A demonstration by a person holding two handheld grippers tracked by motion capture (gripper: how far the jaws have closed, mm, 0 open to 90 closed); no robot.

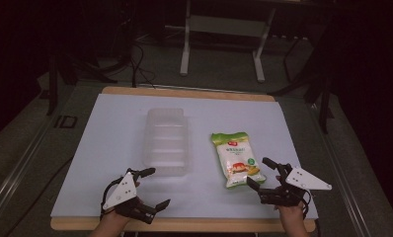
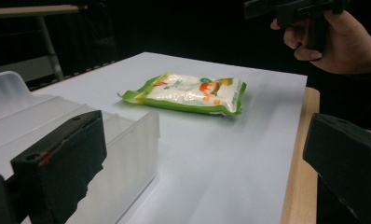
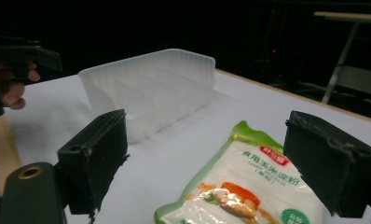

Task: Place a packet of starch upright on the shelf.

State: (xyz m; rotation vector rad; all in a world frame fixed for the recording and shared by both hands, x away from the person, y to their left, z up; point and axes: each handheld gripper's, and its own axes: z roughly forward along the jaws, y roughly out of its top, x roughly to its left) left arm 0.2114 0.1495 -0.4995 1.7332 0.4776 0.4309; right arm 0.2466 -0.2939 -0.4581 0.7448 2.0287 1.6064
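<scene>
A green-and-white food packet (image 1: 236, 158) lies flat on the white table sheet (image 1: 110, 128), right of centre. Left of it stands a clear plastic tray (image 1: 166, 141), with nothing in it. My left gripper (image 1: 153, 187) is held near the table's front edge, just in front of the tray's near left corner, jaws wide open with nothing between them. My right gripper (image 1: 262, 172) hovers at the packet's near right corner, also open. In the left gripper view the packet (image 2: 188, 93) lies beyond the tray's corner (image 2: 127, 140). In the right gripper view the packet (image 3: 249, 191) sits between the spread jaws, untouched, with the tray (image 3: 151, 91) behind.
The sheet covers a wooden tabletop (image 1: 184, 225) whose edge shows at front and back. A metal stand (image 1: 224, 29) is on the dark floor beyond the table. Bare sheet stretches left of the tray and along the far side.
</scene>
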